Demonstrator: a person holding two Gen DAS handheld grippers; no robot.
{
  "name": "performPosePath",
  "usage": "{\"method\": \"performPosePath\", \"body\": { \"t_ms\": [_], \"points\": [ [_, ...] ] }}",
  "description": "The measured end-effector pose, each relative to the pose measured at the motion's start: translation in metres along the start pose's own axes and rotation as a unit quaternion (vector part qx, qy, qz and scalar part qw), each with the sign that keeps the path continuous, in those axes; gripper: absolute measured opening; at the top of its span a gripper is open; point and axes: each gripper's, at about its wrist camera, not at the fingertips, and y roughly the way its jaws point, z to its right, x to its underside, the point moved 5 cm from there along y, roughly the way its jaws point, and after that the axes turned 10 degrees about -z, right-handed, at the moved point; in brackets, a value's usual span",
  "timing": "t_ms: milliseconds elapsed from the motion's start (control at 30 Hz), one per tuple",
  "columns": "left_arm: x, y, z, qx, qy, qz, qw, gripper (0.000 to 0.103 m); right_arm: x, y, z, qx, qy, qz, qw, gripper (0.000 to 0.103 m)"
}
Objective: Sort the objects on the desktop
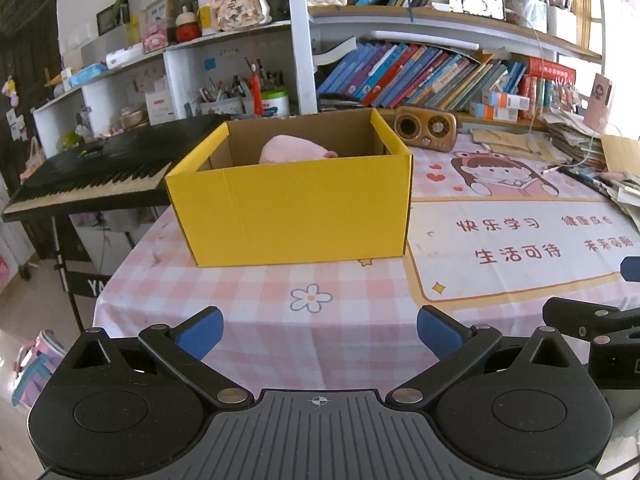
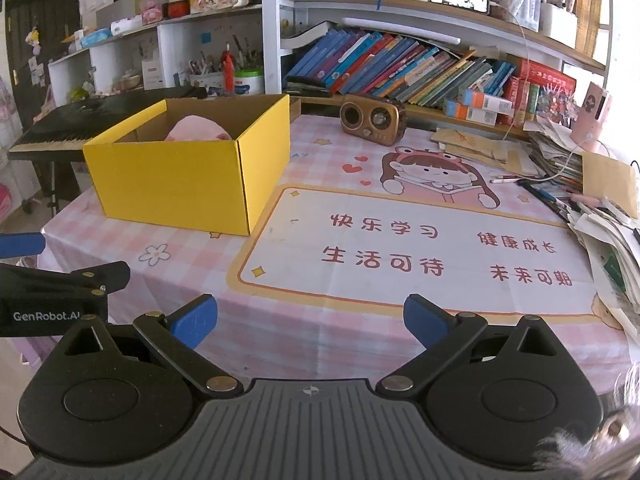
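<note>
While both tools were held low over the near edge of the table, we logged the scene from front to back. Left gripper (image 1: 319, 330): blue pads spread wide, nothing between them, pointed at the box front. Right gripper (image 2: 310, 318): likewise spread and empty, aimed over the printed mat; we judged both were parked apart so that neither blocked the other's reach. Tablecloth (image 2: 280, 332): pink check, bare in the near band, so no loose item lay within immediate grasp. Printed mat (image 2: 420, 248): flat, carrying red characters, nothing resting on its panel. Yellow box (image 1: 288, 208): open-topped, standing on the left part of the table with its long face toward us, which we took as the collecting bin. Pink soft item (image 1: 296, 150): inside the box, only its upper curve visible above the wall; we could not tell what it was. Brown retro speaker (image 2: 372, 119): upright behind the mat, just before the shelf. Paper and pen pile (image 2: 580, 196): heaped along the far right edge, in our judgement the likeliest stock left to sort. Keyboard (image 1: 92, 176): on its own stand beside the table, apart from the job.
</note>
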Motion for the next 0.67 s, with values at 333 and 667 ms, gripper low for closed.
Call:
{"method": "performPosePath", "body": {
  "t_ms": [333, 667],
  "points": [
    [0.0008, 0.0023, -0.0009, 0.027, -0.010, -0.002, 0.9996, 0.103, -0.0010, 0.0010, -0.0010, 0.002, -0.001, -0.003, 1.000, 0.100],
    [-0.0019, 0.0034, -0.0040, 0.031, -0.021, 0.004, 0.9993, 0.103, -0.0025, 0.0060, -0.0031, -0.001, -0.007, -0.009, 1.000, 0.100]
  ]
}}
